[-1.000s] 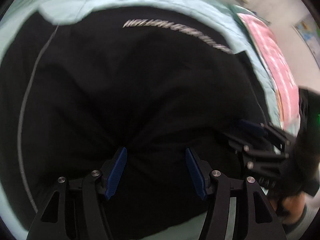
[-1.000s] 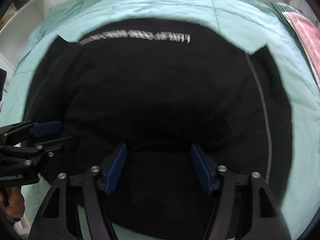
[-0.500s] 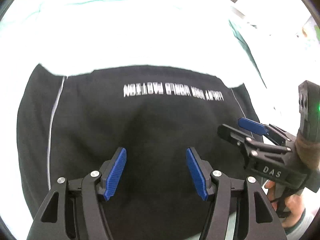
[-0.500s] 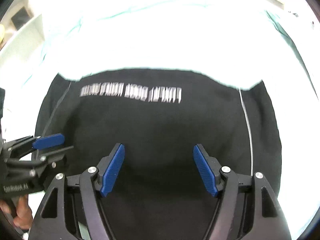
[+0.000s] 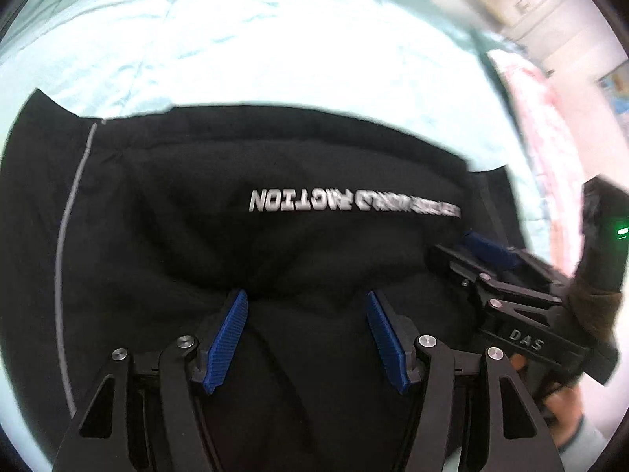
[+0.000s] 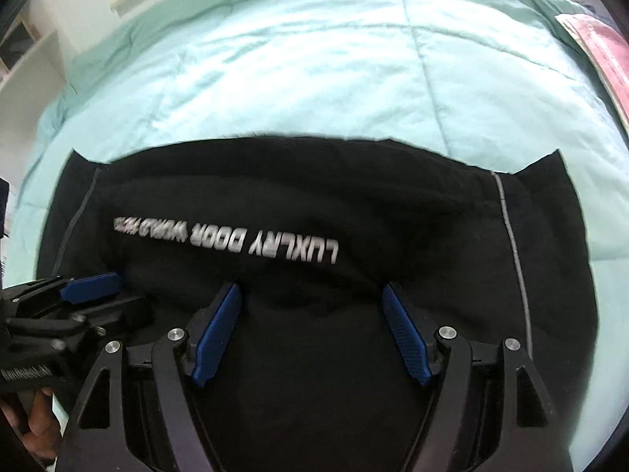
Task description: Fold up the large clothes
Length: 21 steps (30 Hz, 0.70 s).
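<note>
**Carrying the near fold over the black garment, both grippers level**

The large black fabric garment (image 6: 298, 212) with grey side piping and white printed lettering lies spread on the pale mint quilted bedcover (image 6: 314, 78), filling the lower half of both wrist views. A thick rolled layer crosses the middle, bearing the lettering; the flat under-layer shows at 9 and 3 o'clock.

The left gripper (image 5: 306, 299) has its blue ribbed pads (image 5: 226, 338) spread wide, with bunched black cloth rising between them at 6 o'clock. The right gripper (image 6: 312, 293) is likewise spread wide over the cloth. Whether either is pinching a hem below the frame, I cannot tell; nothing is seen clamped between the pads. In the left wrist view the right gripper sits at 3 o'clock, close to the end of the lettering.

Judgement: the step looks like drawing the near edge toward 12 o'clock to make a crosswise fold. To do it well:

- Keep both grippers at matching height and pace, so the fold line stays parallel to the lettering.
- Hold the cloth taut between the two; slack in the middle will bag and wrinkle.
- Aim the carried edge at the far hem, near the two corner points at 10 and 2 o'clock.
- Lower before releasing; dropping heavy cloth lets it slump back.

A pink patterned cloth (image 6: 601, 51) lies at 2 o'clock, well apart.
</note>
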### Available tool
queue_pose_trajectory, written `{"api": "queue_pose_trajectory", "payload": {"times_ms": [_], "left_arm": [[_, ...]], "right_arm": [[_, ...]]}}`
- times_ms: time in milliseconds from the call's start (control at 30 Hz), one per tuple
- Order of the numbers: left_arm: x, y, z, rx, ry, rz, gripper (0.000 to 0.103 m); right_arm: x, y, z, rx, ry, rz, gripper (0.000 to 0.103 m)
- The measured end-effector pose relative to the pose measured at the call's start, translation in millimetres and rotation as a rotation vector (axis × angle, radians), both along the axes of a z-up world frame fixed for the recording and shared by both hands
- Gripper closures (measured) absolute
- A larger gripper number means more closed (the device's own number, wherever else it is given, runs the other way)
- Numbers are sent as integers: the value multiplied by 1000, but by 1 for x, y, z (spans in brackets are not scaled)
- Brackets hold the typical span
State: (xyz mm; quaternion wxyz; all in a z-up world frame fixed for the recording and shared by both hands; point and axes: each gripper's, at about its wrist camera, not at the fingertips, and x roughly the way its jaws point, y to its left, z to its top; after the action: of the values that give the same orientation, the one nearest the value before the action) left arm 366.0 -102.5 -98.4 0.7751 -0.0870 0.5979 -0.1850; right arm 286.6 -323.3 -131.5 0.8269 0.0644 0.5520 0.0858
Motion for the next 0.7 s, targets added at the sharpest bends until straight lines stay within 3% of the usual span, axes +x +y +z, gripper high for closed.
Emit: {"api": "queue_pose_trajectory", "payload": {"times_ms": [133, 233, 367, 433, 500, 700], "left_arm": [[-25, 18, 37, -29, -66, -51, 38], [-71, 21, 45, -41, -61, -127, 38], [-109, 13, 5, -8, 28, -180, 38], [-121, 10, -22, 43, -5, -180, 38], [-122, 9, -42, 32, -15, -145, 38], [-117, 18, -37, -5, 17, -90, 38]], "right_arm": [[-41, -4, 35, 33, -40, 47, 27], [-82, -2, 48, 5, -32, 113, 27], [-122, 9, 29, 7, 33, 160, 27], [-133, 16, 2, -23, 91, 165, 25], [-126, 24, -17, -26, 138, 159, 21], [-124, 19, -17, -14, 140, 130, 18]]}}
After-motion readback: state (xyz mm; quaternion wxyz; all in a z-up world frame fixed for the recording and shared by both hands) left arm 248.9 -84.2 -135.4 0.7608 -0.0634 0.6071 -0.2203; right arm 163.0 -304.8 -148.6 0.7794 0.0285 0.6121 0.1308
